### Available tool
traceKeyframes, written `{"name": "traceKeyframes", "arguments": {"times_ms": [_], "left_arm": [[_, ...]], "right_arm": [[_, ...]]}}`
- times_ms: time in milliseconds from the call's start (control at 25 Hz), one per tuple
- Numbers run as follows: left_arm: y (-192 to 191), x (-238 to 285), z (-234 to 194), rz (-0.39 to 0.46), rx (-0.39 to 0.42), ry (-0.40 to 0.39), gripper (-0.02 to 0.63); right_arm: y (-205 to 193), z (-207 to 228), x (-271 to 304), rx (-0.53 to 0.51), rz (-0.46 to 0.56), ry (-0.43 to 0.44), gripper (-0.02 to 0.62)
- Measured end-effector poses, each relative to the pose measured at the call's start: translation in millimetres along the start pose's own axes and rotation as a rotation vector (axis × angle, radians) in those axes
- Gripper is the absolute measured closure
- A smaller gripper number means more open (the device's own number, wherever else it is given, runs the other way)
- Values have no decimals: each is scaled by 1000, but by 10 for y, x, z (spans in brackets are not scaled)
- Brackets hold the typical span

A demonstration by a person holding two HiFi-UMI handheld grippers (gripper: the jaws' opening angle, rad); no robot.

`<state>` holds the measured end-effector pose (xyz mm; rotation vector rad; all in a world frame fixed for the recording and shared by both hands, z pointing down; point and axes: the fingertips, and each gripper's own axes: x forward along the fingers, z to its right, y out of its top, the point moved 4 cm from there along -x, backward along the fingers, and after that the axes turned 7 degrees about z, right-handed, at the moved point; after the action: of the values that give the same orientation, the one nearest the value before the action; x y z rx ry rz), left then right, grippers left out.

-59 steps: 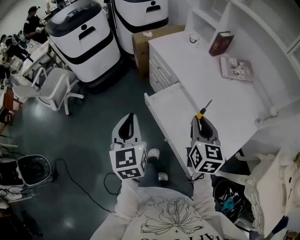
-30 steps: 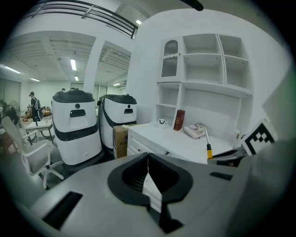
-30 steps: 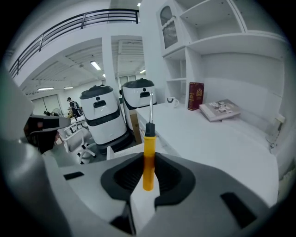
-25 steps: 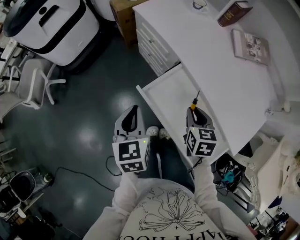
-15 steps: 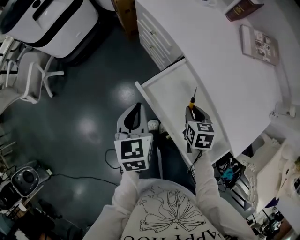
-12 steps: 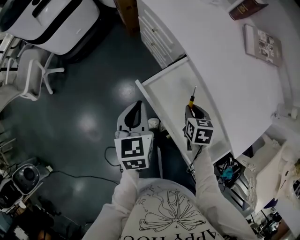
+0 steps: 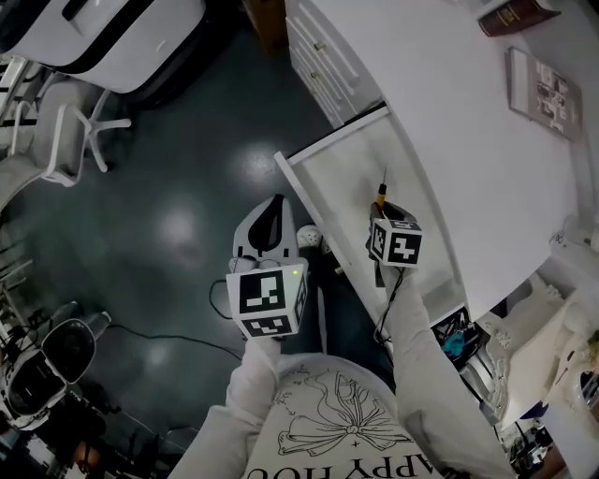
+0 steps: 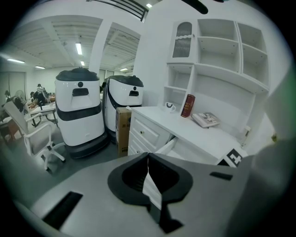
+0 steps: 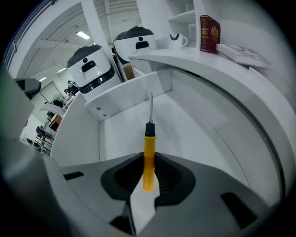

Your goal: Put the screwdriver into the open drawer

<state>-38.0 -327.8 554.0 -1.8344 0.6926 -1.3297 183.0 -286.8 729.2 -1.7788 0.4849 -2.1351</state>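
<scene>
A screwdriver (image 9: 148,152) with a yellow handle and thin metal shaft sticks forward out of my right gripper (image 9: 148,178), which is shut on its handle. In the head view the screwdriver (image 7: 381,192) and right gripper (image 7: 386,213) hang over the open white drawer (image 7: 323,201) pulled out from the desk. The right gripper view looks down into the drawer's bare inside (image 9: 185,129), shaft pointing at its far wall. My left gripper (image 7: 270,223) is shut with nothing in it, over the dark floor left of the drawer; in its own view the left gripper (image 8: 148,173) has its jaws together.
The white desk top (image 7: 449,122) carries a dark red book (image 7: 513,16) and a booklet (image 7: 545,94). More shut drawers (image 7: 323,61) lie beyond the open one. Two white machines (image 8: 78,111) and a white chair (image 7: 65,140) stand across the dark floor. A cardboard box (image 8: 122,129) sits by the desk.
My right gripper has carried the screwdriver forward and further over the open drawer. The left gripper has stayed shut beside it, and the head view has shifted towards the desk.
</scene>
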Motion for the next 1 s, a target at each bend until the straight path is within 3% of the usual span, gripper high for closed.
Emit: {"name": "traceKeyframes", "arguments": {"times_ms": [600,720,1000], "left_arm": [[-53,-60,18,-12,-24,18,600],[-5,-105,1,1,-23,22,600],[186,-258,11,55,-28,36,600]], "right_arm": [[-87,12,217,-22,-52,17,518],[12,30,112,-10,6,4,477],[538,-27,-488,-15,238,-19,496]]}}
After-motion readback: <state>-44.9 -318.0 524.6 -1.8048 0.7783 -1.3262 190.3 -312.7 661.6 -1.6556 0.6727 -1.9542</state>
